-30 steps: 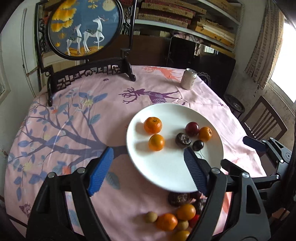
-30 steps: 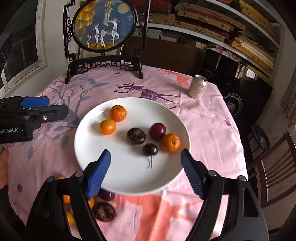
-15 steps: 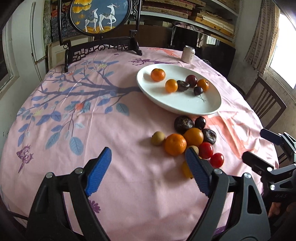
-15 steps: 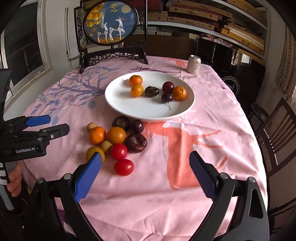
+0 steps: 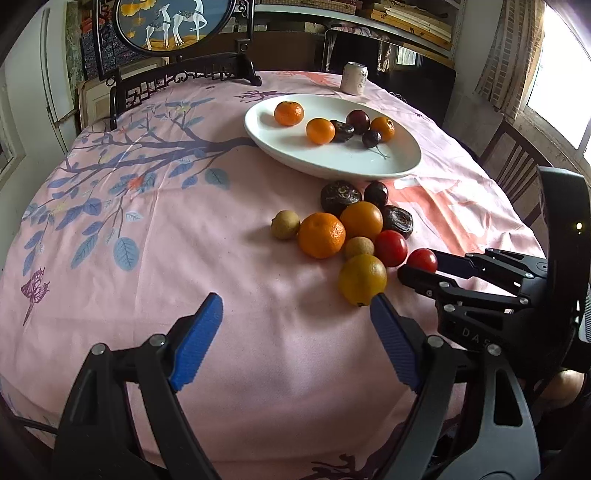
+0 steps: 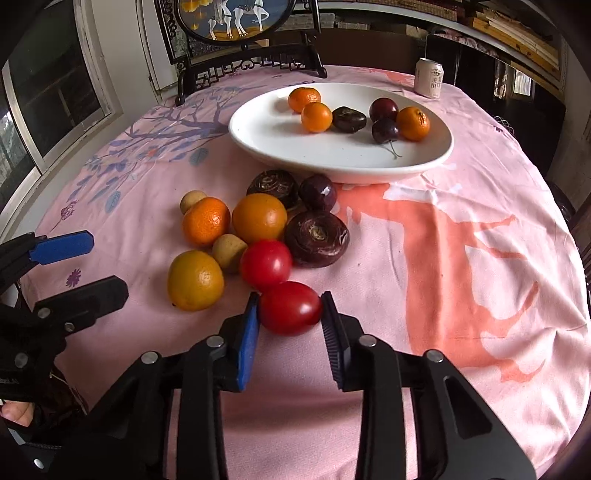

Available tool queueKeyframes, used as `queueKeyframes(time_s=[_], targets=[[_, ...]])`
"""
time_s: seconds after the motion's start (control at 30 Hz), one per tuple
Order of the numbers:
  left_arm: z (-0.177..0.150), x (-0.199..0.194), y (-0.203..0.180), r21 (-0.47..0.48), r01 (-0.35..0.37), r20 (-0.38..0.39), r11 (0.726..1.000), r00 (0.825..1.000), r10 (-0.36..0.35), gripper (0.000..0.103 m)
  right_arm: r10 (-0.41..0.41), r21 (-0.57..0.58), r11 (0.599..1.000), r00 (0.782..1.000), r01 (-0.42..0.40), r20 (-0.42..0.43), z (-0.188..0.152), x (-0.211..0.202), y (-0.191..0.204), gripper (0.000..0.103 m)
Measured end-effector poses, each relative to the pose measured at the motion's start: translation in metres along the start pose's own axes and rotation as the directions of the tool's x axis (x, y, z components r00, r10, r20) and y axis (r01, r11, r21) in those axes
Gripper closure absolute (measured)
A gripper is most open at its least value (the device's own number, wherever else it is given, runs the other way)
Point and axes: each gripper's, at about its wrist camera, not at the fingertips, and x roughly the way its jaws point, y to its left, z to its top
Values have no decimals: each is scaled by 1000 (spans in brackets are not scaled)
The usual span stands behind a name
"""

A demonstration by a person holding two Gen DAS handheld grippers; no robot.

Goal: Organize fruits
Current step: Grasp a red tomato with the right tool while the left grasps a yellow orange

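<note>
A white plate (image 6: 258, 142) (image 5: 332, 164) on the pink cloth holds several oranges and dark fruits. In front of it lies a loose pile of fruit: oranges (image 6: 259, 218), tomatoes, dark fruits and small tan ones. My right gripper (image 6: 290, 314) is shut on the nearest red tomato (image 6: 290, 308), which rests on the cloth; it also shows in the left wrist view (image 5: 422, 260). My left gripper (image 5: 297, 314) is open and empty, low over the cloth, just short of a yellow-orange fruit (image 5: 362, 279).
A drink can (image 6: 428, 77) stands behind the plate. A round painted screen on a black stand (image 5: 173, 26) is at the table's far side. A wooden chair (image 5: 513, 173) stands to the right. The table edge runs close below both grippers.
Both grippers have pulled back from the plate and dropped low to the fruit pile. The right gripper has closed from wide open onto the nearest tomato. The left stays open.
</note>
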Motion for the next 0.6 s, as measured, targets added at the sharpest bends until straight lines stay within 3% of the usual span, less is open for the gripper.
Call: queueKeyframes(time_s=[0.17,0.37,0.47,0.53,0.6], targets=[[3,14,-17,27,27,-27,999,999,-26,19,-56,22,998,997,55,47,-7,-28,-13,70],[7,41,-34,35,38,-72,999,997,-35,21,-52,66,997,997,48,56,-18,-41,-30,70],[10,52,-37,24,52,-99,998,994,-50,41,-48,85,995,997,43,57,-20,-43,-35,70],[12,52,-38,25,41,-91,999,995,-38,68,-45,92,995,997,39,60,-20,-44,-37,70],[14,49,-36,-2,74,-90,997,993,-74,67,-40,94,995,997,34,62,-21,-45,-38,70]])
